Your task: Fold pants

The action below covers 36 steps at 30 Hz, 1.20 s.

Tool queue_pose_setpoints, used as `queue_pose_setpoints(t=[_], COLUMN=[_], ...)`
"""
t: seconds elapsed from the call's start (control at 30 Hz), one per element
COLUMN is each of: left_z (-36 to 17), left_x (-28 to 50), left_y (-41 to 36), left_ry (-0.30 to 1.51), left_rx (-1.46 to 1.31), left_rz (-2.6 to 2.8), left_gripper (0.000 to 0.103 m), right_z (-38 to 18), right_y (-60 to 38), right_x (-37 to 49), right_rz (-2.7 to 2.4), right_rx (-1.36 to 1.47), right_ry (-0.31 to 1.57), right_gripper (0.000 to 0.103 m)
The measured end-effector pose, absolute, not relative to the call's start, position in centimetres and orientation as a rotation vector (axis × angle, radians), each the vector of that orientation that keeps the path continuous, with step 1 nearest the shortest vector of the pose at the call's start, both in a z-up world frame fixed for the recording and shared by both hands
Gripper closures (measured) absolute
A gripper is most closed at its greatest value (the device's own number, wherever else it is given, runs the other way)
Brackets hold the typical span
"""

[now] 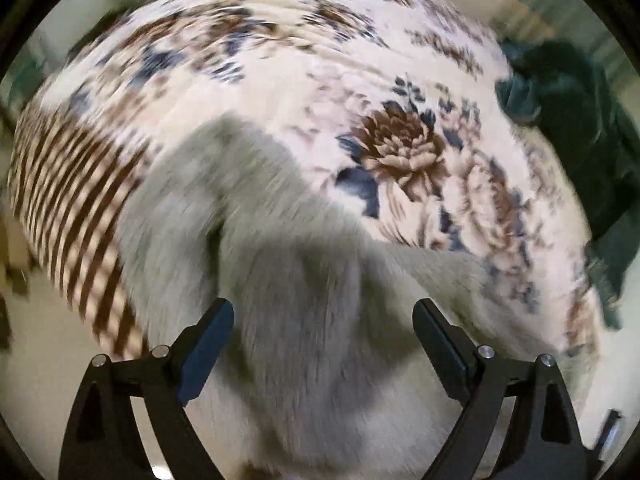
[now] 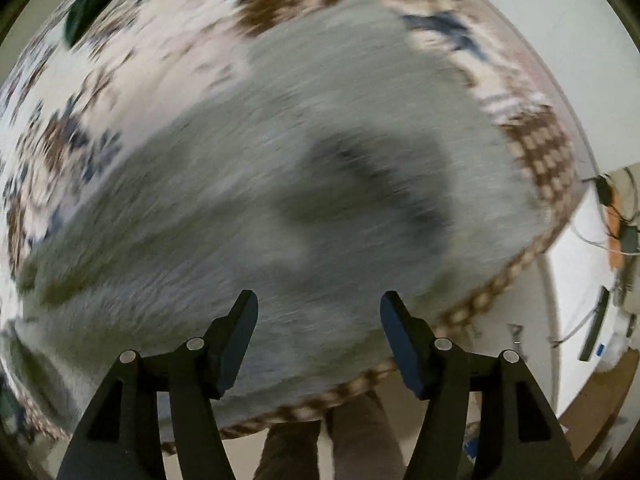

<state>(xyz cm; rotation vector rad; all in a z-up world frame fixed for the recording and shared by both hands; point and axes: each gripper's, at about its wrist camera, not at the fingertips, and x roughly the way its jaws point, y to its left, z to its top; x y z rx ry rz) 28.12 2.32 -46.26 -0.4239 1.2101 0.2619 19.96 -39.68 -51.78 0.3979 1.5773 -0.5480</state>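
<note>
Grey pants [image 1: 288, 280] spread across floral blanket [image 1: 280, 92], bunched with shadowed creases, likely laid flat for folding. Dark green garment [image 1: 576, 140] heaped beyond blanket's far edge. Left hand-held gripper [image 1: 324, 344] hovering over pants, spread wide, gripping nothing. Right hand-held gripper [image 2: 319, 336] likewise parted above pants [image 2: 280, 184], holding nothing. Heavy blur throughout; contact with fabric unclear.

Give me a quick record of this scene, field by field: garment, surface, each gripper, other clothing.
garment: grey pants, rumpled, lying on the surface
surface: floral and checked blanket
left gripper: jaws open, over the pants, nothing held
right gripper: jaws open, over the pants, nothing held
other clothing: dark green garment at the blanket's edge
image quality: motion-blurred
</note>
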Motion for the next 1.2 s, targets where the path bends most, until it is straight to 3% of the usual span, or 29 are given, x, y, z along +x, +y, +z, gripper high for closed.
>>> queue_pose_setpoints(t=[0.03, 0.07, 0.1, 0.3, 0.47, 0.67, 0.73, 0.8, 0.83, 1.03, 1.07, 1.1, 1.13, 1.2], left_z=[-47.1, -47.7, -48.4, -46.0, -48.2, -48.6, -47.6, -46.4, -46.0, -47.4, -48.0, -48.5, -48.7, -47.9], left_x=[28.9, 29.0, 29.1, 24.7, 19.2, 15.1, 15.3, 16.5, 17.4, 23.6, 24.3, 24.8, 25.3, 25.1], left_y=[2.3, 2.2, 2.7, 8.2, 14.1, 17.3, 17.3, 16.7, 16.2, 13.6, 13.3, 12.9, 12.6, 12.9], left_ry=[1.226, 1.237, 1.245, 1.143, 1.216, 1.178, 1.122, 1.046, 1.02, 1.14, 1.165, 1.178, 1.187, 1.153], left_rx=[-0.391, -0.364, -0.348, -0.48, -0.618, -0.846, -0.931, -0.985, -0.991, -0.81, -0.771, -0.736, -0.69, -0.67], left_rz=[0.247, 0.213, 0.188, 0.233, 0.415, 0.499, 0.471, 0.408, 0.367, 0.295, 0.296, 0.283, 0.272, 0.269], left_gripper=[0.022, 0.054, 0.101, 0.1, 0.1, 0.097, 0.078, 0.036, 0.033, 0.033, 0.04, 0.082, 0.089, 0.09], right_z=[-52.1, -52.4, -52.6, -53.7, -54.3, -54.5, -54.8, -55.4, -55.9, -57.8, -57.8, -57.9, -57.7, -56.8], right_y=[-38.9, -38.0, -37.1, -34.6, -33.6, -33.2, -33.4, -33.6, -33.9, -34.1, -33.8, -33.5, -33.1, -32.2], right_x=[20.2, 20.4, 20.6, 20.1, 18.3, 16.0, 15.4, 15.0, 14.6, 13.4, 13.7, 13.7, 13.8, 14.2], right_rz=[-0.54, -0.528, -0.522, -0.486, -0.46, -0.376, -0.353, -0.354, -0.371, -0.417, -0.42, -0.422, -0.428, -0.425], right_rx=[0.397, 0.394, 0.392, 0.373, 0.373, 0.612, 0.752, 0.845, 0.881, 0.985, 0.983, 0.966, 0.93, 0.881], right_ry=[1.581, 1.584, 1.589, 1.633, 1.688, 1.68, 1.66, 1.655, 1.661, 1.665, 1.655, 1.648, 1.652, 1.638], right_gripper=[0.037, 0.037, 0.037, 0.037, 0.037, 0.037, 0.037, 0.037, 0.037, 0.04, 0.057, 0.07, 0.094, 0.096])
